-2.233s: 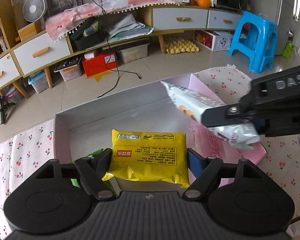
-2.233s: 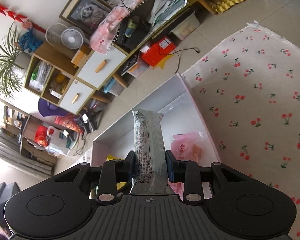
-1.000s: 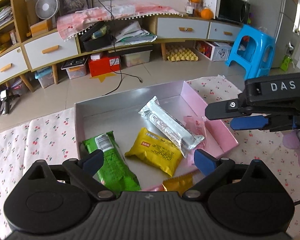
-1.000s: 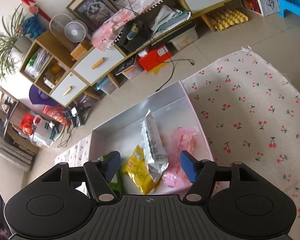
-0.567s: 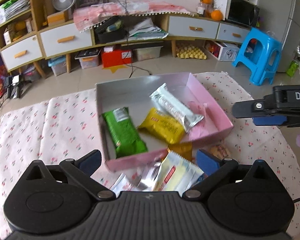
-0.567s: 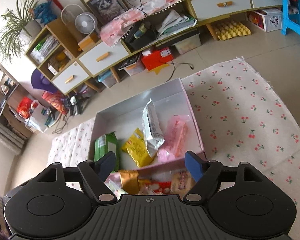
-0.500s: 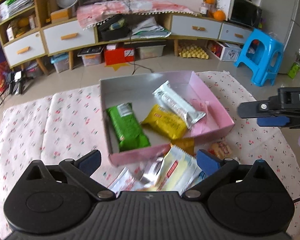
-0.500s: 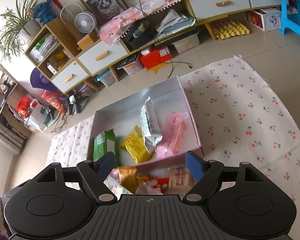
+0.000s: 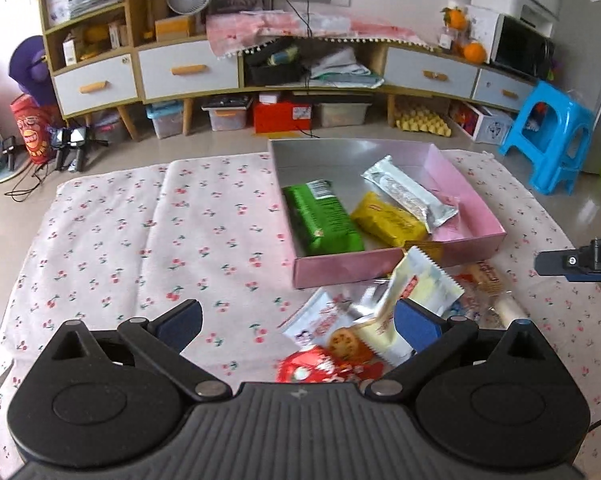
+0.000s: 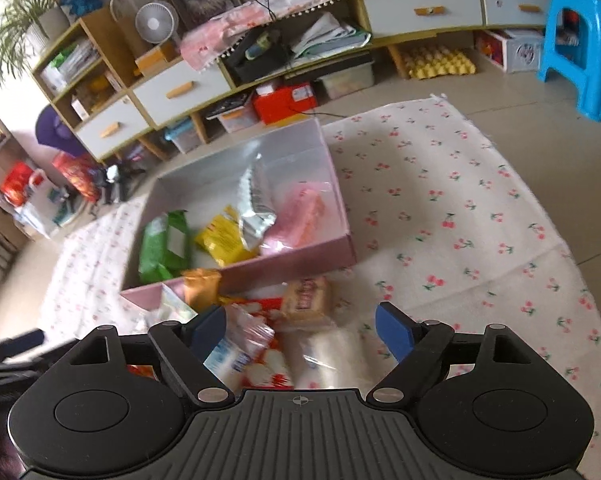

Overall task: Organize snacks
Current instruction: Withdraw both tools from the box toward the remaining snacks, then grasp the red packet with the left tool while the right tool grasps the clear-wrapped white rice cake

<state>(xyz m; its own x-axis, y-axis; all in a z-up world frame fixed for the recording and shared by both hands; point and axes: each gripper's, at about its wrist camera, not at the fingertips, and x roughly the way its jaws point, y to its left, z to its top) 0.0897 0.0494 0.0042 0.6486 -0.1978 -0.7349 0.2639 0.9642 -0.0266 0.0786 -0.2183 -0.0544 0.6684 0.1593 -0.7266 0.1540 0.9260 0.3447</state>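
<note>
Snacks (image 10: pixel 260 344) loose on table just in front of pink box (image 9: pixel 396 260) | light, crinkly, slippery, crushable – take by mid-body | my left gripper (image 9: pixel 296 320) wide, empty | right gripper (image 10: pixel 300 328) opening, empty

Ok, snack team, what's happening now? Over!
Left claw open, empty. Right claw opening, nothing gripped. Four snacks in pink box; loose pile waiting in front. Nothing blocking.
</note>
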